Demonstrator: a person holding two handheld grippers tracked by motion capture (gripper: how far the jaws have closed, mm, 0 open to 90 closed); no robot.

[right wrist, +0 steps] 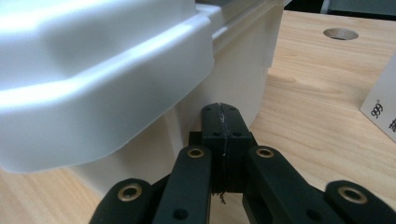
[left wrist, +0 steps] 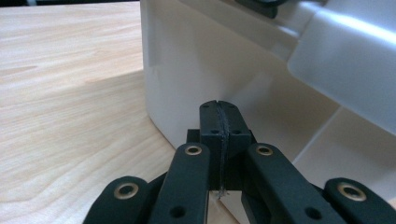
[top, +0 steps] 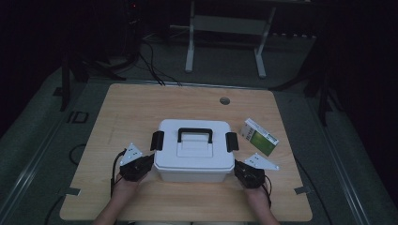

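White storage box (top: 194,152) centred on table (top: 141,108), flanked by left gripper (left wrist: 218,108) and right gripper (right wrist: 221,111), jaws pressed together and empty, tips apparently against opposite lower side walls, probably for pushing or steadying.

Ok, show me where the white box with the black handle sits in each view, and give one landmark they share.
High view: the white box sits mid-table between the two grippers.
Left gripper view: its wall fills the upper right, past the shut jaws.
Right gripper view: its lid rim and wall fill the left.
Shared landmark: the wooden table.
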